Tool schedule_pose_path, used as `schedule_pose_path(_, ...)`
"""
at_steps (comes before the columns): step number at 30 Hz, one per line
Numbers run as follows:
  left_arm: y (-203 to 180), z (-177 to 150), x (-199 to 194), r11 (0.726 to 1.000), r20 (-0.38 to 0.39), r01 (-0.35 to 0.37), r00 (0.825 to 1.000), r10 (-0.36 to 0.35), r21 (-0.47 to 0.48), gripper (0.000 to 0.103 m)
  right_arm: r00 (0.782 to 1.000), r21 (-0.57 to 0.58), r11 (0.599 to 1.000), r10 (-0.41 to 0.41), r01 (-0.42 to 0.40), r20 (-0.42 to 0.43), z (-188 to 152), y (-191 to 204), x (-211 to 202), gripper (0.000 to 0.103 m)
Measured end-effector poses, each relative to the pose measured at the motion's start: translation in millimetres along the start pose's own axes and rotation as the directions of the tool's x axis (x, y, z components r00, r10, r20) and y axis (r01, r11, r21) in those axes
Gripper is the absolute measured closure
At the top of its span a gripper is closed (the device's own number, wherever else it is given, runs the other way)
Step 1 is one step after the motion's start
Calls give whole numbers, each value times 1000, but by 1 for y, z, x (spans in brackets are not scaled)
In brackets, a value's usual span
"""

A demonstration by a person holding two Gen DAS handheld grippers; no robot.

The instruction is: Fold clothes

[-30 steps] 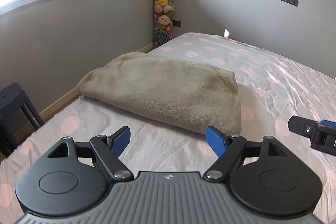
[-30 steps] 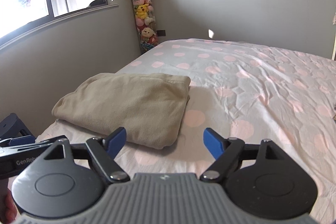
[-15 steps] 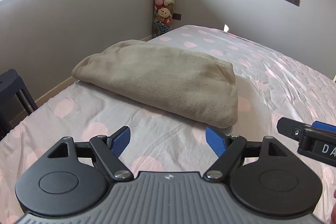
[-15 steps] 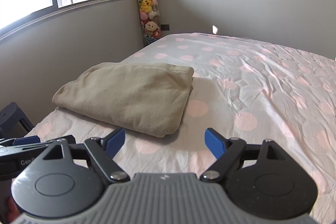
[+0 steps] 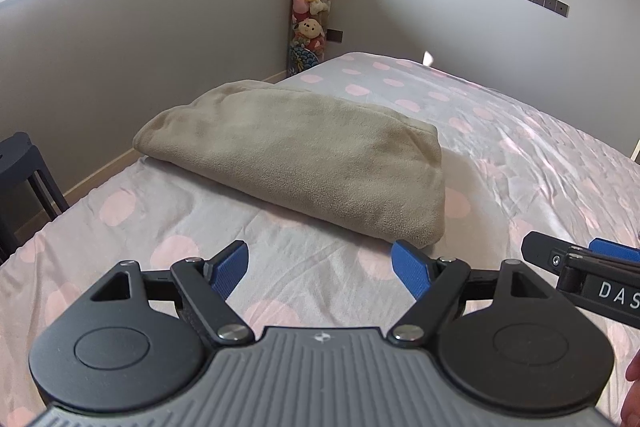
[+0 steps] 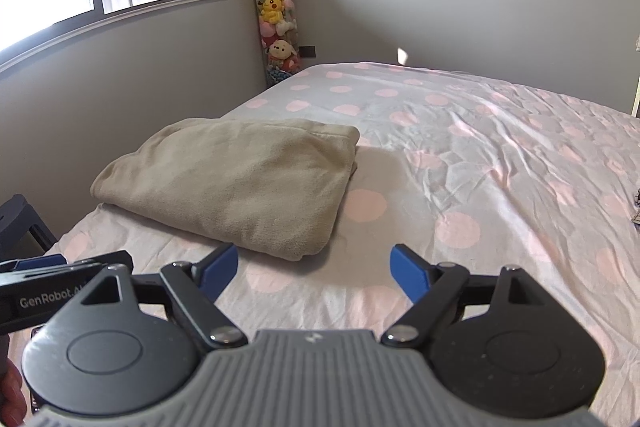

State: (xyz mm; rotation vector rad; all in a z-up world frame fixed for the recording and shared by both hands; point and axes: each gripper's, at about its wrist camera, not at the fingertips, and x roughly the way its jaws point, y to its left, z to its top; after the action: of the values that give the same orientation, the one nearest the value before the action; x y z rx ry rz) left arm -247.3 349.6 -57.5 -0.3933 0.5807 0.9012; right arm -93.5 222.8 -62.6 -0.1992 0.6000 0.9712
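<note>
A folded beige fleece garment (image 5: 304, 155) (image 6: 240, 183) lies near the left side of a bed with a pink-dotted sheet (image 5: 520, 155) (image 6: 480, 155). My left gripper (image 5: 320, 267) hovers over the sheet just short of the garment's near edge, open, with nothing between its blue pads. My right gripper (image 6: 312, 267) is beside it to the right, also open and empty, a little short of the garment's near right corner. Each gripper's finger shows at the edge of the other's view.
A grey wall with a window runs along the bed's left side. A tall clear tube of plush toys (image 5: 314, 3) (image 6: 276, 15) stands in the far corner. A dark stool (image 5: 24, 171) stands on the floor at the left. Something patterned lies at the bed's far right edge (image 6: 636, 207).
Both views have tilted a little upward and shifted; the folded garment sits slightly farther from the fingertips. Both grippers stay open and empty.
</note>
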Motion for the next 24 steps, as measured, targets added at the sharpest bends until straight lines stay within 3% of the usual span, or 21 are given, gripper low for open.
schedule_pose_path(24, -7, -1, 0, 1000, -3, 15, 1000, -15, 21, 24, 1000, -10, 1000, 8, -8, -7, -1, 1, 1, 18)
